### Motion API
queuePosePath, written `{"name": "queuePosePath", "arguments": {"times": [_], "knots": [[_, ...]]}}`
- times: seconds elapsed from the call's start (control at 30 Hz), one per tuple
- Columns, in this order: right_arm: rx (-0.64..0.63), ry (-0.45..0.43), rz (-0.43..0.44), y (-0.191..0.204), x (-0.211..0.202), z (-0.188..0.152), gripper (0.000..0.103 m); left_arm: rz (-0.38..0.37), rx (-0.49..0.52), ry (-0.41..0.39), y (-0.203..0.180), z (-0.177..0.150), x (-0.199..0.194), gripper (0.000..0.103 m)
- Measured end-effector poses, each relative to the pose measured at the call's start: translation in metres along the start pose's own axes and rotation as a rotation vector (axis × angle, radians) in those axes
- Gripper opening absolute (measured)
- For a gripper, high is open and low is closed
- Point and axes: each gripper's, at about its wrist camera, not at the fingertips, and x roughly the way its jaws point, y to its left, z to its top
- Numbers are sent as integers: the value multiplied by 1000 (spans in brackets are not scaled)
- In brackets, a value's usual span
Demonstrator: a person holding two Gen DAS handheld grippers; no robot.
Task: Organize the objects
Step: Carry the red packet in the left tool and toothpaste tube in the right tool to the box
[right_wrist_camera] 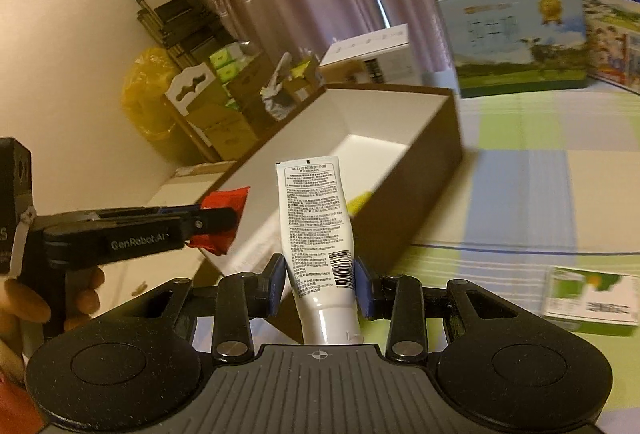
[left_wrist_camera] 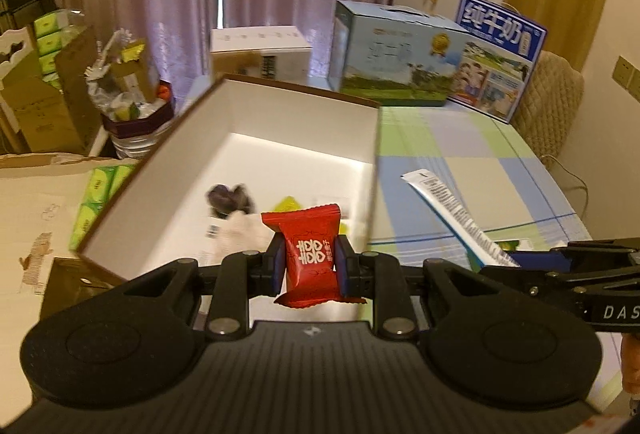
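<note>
A: Item one, as listed?

B: A red candy packet point(left_wrist_camera: 313, 255) with white printed characters is pinched crosswise between the two fingers of the left gripper point(left_wrist_camera: 310, 263). It is held in the air at the near rim of the open box point(left_wrist_camera: 176, 170).

A: The box itself?

B: Brown outside, white inside, lid off, set on the checked tablecloth point(left_wrist_camera: 480, 154). A dark purple object point(left_wrist_camera: 230, 200), a yellow-green item point(left_wrist_camera: 290, 204) and a pale wrapped piece point(left_wrist_camera: 244, 230) are seen on its floor, all blurred.

A: Item two?

B: A white tube point(right_wrist_camera: 318, 230), printed with small text and a barcode, is clamped low on its body between the fingers of the right gripper point(right_wrist_camera: 319, 284). Its cap end is turned toward the camera, its flat crimped end toward the box. It is held clear of the table, just beside the box's near corner.

A: Other entries?

B: A small green and white carton point(right_wrist_camera: 592, 300) is recorded on the cloth to the right. Two blue milk cartons point(left_wrist_camera: 396, 54) are stood at the far edge of the table. A hand point(right_wrist_camera: 24, 306) is seen around the left gripper's handle.
</note>
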Motion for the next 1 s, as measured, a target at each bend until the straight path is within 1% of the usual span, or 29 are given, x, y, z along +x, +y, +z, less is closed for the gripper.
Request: {"name": "queuePosePath", "arguments": {"times": [0.17, 0.27, 0.43, 0.53, 0.7, 0.9, 1.0], "knots": [[1, -1, -4, 20, 31, 19, 34, 14, -3, -8, 29, 8, 2, 21], [-2, -5, -18, 29, 50, 31, 33, 24, -3, -10, 43, 16, 9, 21], [-18, -2, -47, 33, 81, 52, 33, 35, 10, -9, 64, 34, 28, 21], [-36, 8, -68, 29, 98, 63, 34, 35, 18, 1, 72, 44, 44, 21], [-43, 55, -112, 13, 126, 81, 34, 29, 39, 28, 79, 60, 74, 21], [-49, 96, -175, -7, 154, 97, 34, 6, 66, 70, 78, 74, 113, 21], [-74, 114, -202, -15, 168, 104, 34, -4, 74, 98, 77, 80, 135, 21]]}}
